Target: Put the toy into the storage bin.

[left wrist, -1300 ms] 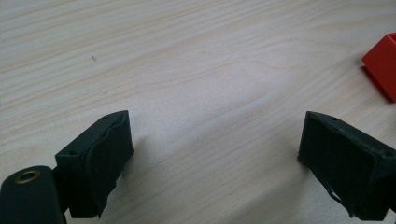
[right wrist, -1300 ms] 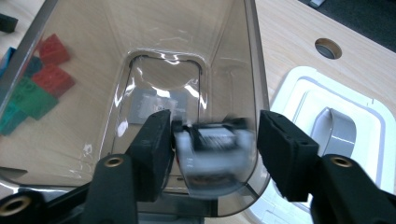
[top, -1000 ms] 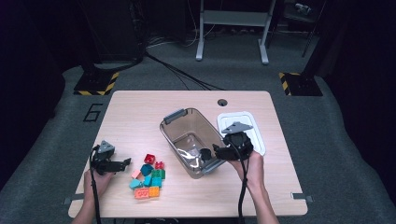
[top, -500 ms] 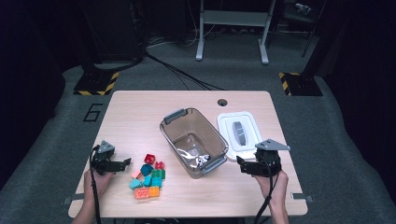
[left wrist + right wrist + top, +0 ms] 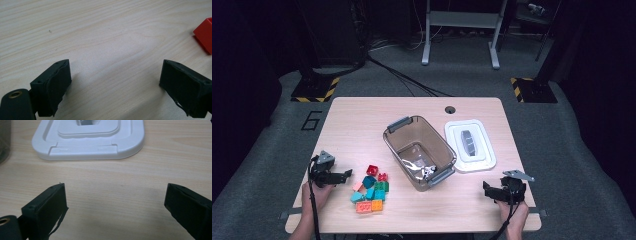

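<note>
A pale wooden table [image 5: 362, 120] carries a clear bin [image 5: 419, 152]. Left of it lie coloured blocks [image 5: 371, 190]; the left gripper [image 5: 346, 174] beside them and the right gripper [image 5: 486, 188], whose jaws have just been opening, both gape empty. A careless reach could scatter blocks off the edge.

The right gripper [image 5: 486, 189] has come away from the bin [image 5: 419, 151], pulling back to the table's [image 5: 357, 120] near right corner, just below the white lid [image 5: 469, 145]; its jaws have been opening, nothing between them.
</note>
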A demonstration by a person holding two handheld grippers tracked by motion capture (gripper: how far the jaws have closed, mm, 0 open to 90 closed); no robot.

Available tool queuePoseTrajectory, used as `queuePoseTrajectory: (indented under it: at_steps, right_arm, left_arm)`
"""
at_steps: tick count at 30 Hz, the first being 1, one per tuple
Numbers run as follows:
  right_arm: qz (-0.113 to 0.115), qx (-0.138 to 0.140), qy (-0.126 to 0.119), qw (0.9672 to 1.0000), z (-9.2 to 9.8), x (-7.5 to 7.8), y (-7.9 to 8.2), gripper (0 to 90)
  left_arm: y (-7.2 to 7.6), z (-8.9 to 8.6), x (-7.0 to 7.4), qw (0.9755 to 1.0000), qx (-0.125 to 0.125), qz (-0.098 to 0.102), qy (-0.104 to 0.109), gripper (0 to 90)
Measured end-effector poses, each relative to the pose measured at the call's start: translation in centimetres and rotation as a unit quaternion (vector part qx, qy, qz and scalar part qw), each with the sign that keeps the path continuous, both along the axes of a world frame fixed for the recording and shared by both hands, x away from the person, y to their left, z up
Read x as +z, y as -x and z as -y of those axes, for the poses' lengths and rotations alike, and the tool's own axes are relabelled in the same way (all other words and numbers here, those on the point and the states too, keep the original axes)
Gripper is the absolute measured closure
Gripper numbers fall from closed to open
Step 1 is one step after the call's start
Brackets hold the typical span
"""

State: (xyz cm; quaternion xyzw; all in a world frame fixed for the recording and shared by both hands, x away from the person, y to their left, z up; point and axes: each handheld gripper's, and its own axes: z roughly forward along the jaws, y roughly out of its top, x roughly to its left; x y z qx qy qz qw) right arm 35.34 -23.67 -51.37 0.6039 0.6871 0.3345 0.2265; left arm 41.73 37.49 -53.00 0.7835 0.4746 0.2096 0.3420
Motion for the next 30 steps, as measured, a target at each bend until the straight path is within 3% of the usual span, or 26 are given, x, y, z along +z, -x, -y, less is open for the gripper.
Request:
queuePoseTrajectory:
  at_steps: [4,8,14,21,30]
  right_arm:
    - [0.001,-0.002,0.006,1.0000,0.4,-1.1,-0.4,3.0]
    - [-0.002,-0.006,0.045,0.9990,0.1,-1.6,-0.7,2.3]
    - [-0.008,-0.014,0.043,0.9989,0.0,-1.6,-1.2,0.0]
    - [-0.009,0.002,0.044,0.9990,0.3,-1.6,-1.4,0.0]
    - [-0.006,0.011,0.048,0.9988,0.4,-1.6,-1.6,0.0]
  left_arm:
    - [0.0,0.0,-0.1,1.0000,0.001,0.003,0.003,10.0]
    - [0.0,0.0,0.0,1.0000,0.000,0.000,0.001,10.0]
    - [0.0,0.0,0.0,1.0000,-0.003,0.001,0.005,10.0]
    - [0.0,0.1,-0.1,1.0000,0.000,0.002,0.007,10.3]
    - [0.7,0.0,0.1,0.9995,0.030,-0.004,0.000,10.3]
